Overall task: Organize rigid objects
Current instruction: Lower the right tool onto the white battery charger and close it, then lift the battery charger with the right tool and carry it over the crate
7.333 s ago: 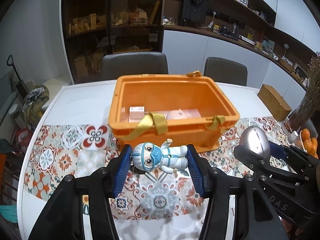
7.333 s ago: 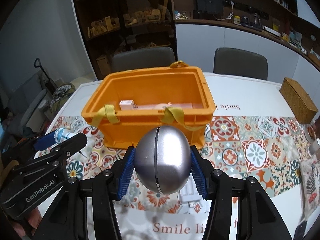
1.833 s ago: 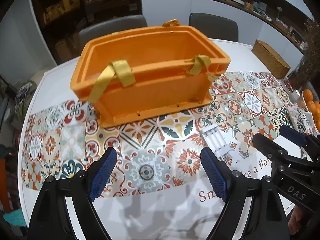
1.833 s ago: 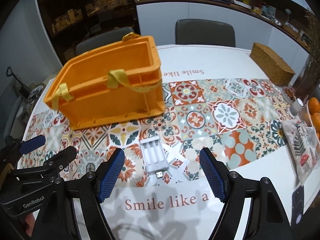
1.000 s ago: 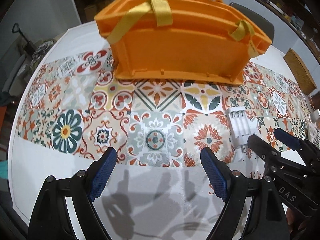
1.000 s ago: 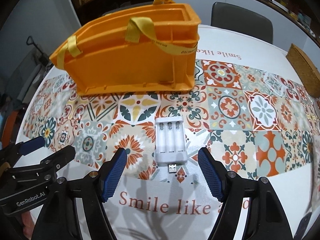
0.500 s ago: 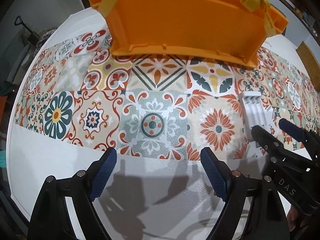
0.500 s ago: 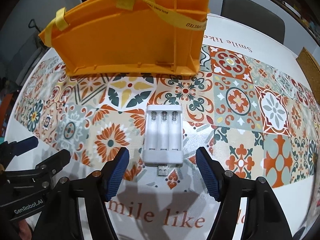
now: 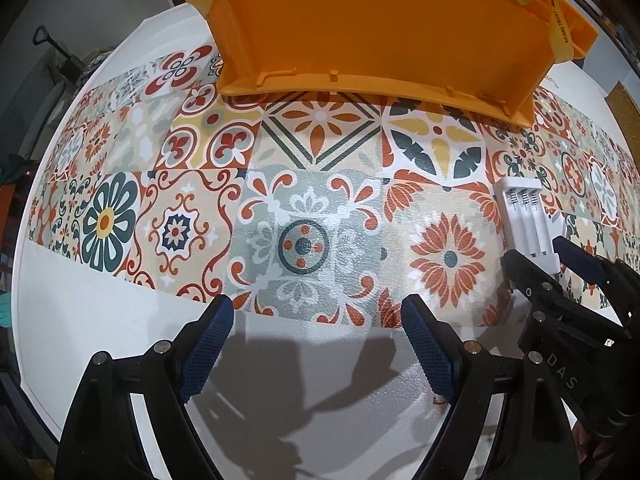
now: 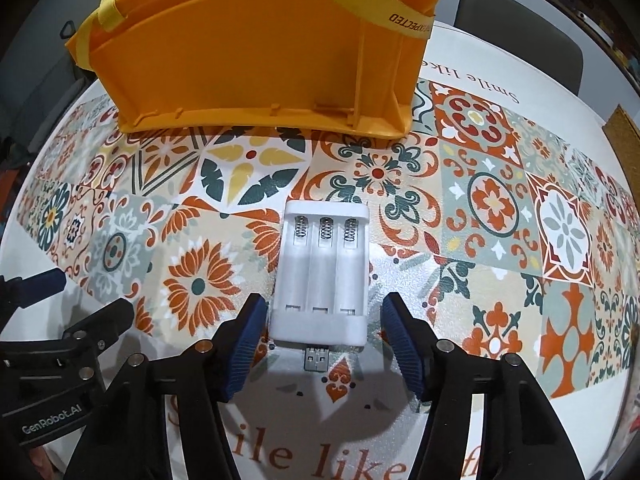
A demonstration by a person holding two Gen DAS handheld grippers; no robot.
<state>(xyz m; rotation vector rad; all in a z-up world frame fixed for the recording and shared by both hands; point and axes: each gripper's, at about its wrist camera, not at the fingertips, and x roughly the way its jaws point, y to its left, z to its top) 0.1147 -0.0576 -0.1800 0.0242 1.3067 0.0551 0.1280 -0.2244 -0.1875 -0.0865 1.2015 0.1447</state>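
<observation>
A white three-slot battery charger [image 10: 322, 272] with a USB plug lies flat on the patterned table mat. My right gripper [image 10: 322, 322] is open, low over the table, with its blue pads on either side of the charger's near end and not touching it. The charger also shows in the left wrist view [image 9: 527, 222], with the right gripper [image 9: 560, 258] at its near end. My left gripper [image 9: 316, 330] is open and empty over the mat's front edge. The orange crate [image 10: 256, 48] with yellow straps stands behind; its inside is hidden.
The tiled mat [image 9: 304, 200] covers the middle of the white table [image 9: 100, 320]. A wicker box [image 10: 624, 128] sits at the far right. A grey chair [image 10: 520, 36] stands behind the table. The table's front edge is close below both grippers.
Both grippers have dropped lower and moved forward. My right gripper has closed in on the charger, which now sits between its open fingers. Before that, both grippers let go of a toy figure and a silver egg.
</observation>
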